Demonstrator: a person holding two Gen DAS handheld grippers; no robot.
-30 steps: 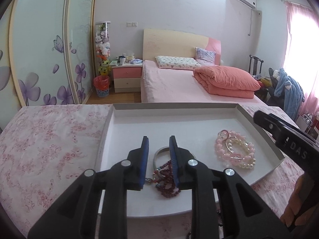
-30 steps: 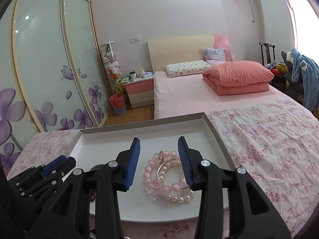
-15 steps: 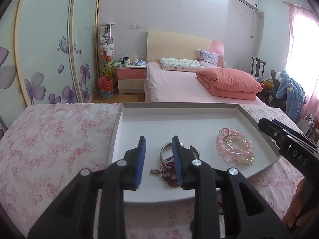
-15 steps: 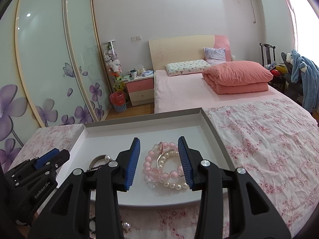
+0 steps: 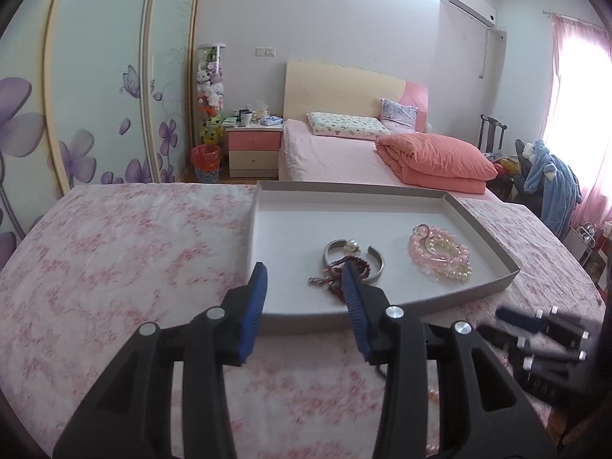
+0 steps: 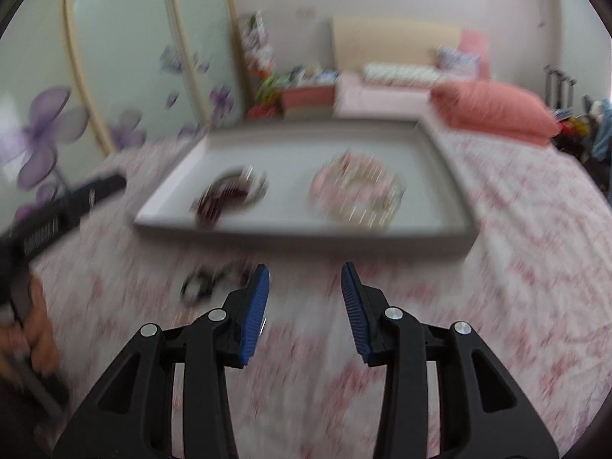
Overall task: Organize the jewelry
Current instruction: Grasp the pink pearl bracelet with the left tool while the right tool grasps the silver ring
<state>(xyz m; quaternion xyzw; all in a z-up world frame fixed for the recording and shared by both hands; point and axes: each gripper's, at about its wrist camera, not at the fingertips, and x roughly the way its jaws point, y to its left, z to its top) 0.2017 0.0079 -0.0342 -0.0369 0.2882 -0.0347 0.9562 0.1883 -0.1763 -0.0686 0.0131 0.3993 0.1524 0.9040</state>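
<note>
The white tray (image 5: 478,222) serves as landmark: inside it lie a silver cuff tangled with dark red beads (image 5: 350,264) and, toward its right wall, a pink and pearl bracelet pile (image 5: 440,252). Outside, on the floral cloth just before the tray's near rim, sits a small dark piece (image 6: 206,281), blurred beyond naming. The right gripper (image 6: 305,290) is nearer it, the piece lying just left of its empty, slightly closing jaws. The left gripper (image 5: 302,290) hangs at the near rim, jaws opening, nothing between them.
</note>
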